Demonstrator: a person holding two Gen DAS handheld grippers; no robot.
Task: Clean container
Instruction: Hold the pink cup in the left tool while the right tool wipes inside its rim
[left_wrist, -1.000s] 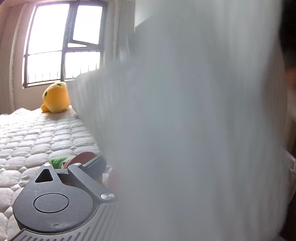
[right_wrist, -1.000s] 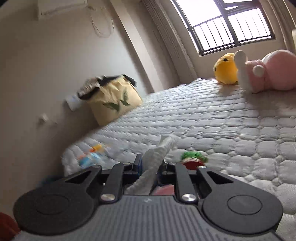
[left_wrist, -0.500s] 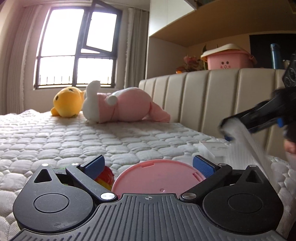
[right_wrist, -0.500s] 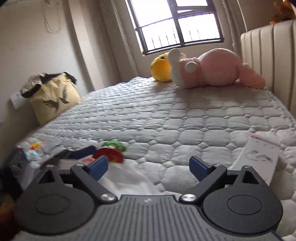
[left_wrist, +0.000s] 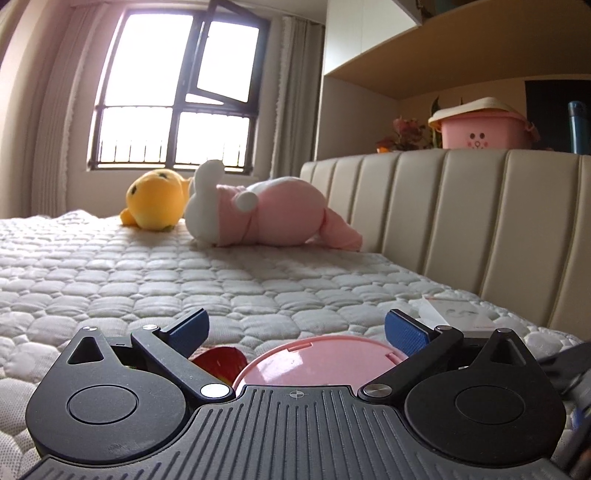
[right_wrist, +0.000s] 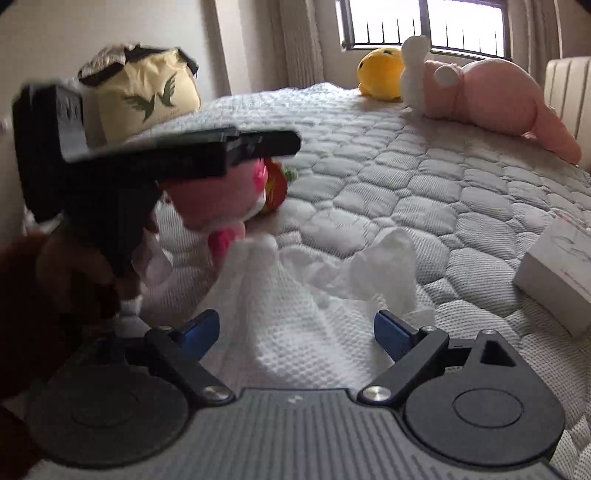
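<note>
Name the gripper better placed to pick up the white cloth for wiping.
Right. The right gripper hangs open with the white cloth between its fingers; the left gripper is open over the pink container.

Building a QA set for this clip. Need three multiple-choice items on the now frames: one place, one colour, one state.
1. Where does the white cloth lie?
A. on the mattress, in front of the right gripper
B. on the headboard
C. on the window sill

2. What colour is the round container between the left gripper fingers?
A. green
B. pink
C. black

3. How do the right gripper's jaws stand?
A. shut on the cloth
B. shut on the white box
C. open, holding nothing

Key: 1 A, the cloth is spread on the quilted surface ahead of the fingers; 2 B, its top shows pink; 3 C, the blue pads stand wide apart.
</note>
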